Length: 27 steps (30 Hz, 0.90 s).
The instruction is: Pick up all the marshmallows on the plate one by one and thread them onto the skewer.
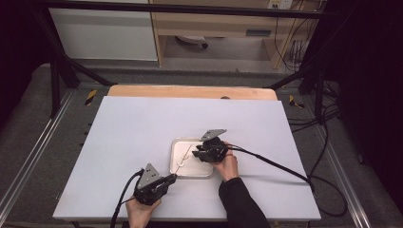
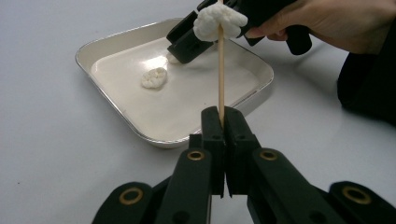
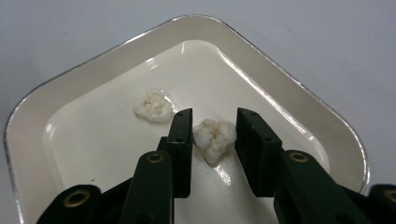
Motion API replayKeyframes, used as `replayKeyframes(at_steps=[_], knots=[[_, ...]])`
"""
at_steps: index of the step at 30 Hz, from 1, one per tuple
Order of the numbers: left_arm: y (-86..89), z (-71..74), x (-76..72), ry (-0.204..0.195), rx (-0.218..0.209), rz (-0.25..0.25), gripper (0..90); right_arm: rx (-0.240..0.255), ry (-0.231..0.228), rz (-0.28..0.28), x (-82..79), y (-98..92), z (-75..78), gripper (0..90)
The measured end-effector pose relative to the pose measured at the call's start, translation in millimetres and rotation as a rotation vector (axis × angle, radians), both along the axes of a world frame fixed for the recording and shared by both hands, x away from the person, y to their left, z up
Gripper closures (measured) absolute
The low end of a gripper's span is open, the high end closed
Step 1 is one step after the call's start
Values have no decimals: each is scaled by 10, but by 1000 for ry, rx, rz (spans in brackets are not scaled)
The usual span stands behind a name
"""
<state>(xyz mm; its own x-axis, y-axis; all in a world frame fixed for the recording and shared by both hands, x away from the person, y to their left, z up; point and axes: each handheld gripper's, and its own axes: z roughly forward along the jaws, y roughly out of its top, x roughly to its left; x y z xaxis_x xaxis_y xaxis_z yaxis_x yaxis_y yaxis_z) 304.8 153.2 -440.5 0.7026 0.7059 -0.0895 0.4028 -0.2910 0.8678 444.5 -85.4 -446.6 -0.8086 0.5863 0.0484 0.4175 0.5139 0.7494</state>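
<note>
My left gripper [image 2: 224, 119] has its jaws clamped on a thin wooden skewer [image 2: 221, 74] that stands upright, with a white puffy piece [image 2: 219, 21] threaded near its top. Behind it a shallow tray [image 2: 116, 109] sits on the pale surface [image 2: 42, 154], one white lump [image 2: 154, 78] lying inside. The right gripper [image 2: 187, 39] dips into the tray's far side, held by a hand [image 2: 336, 21].
</note>
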Motion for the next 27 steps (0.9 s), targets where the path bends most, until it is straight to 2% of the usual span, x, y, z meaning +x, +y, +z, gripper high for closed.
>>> replayKeyframes(at_steps=[5, 7, 11, 15, 22, 27], knots=[[-6, 4, -10, -3, 2, -6, 880, 50, 28, 4, -78, -98, 166, 691], [-17, 5, -15, -4, -4, -8, 880, 102, 49, 8, -116, -162, 238, 695], [-34, 4, -14, -5, -3, -16, 880, 173, 79, 7, -195, -308, 366, 704], [-51, 7, -19, -9, -1, -24, 880, 254, 96, 15, -293, -455, 491, 712], [-93, 20, -24, -14, 0, -34, 880, 382, 111, 20, -438, -694, 710, 725], [-133, 45, -13, -22, 3, -45, 880, 478, 121, 38, -499, -799, 853, 734]])
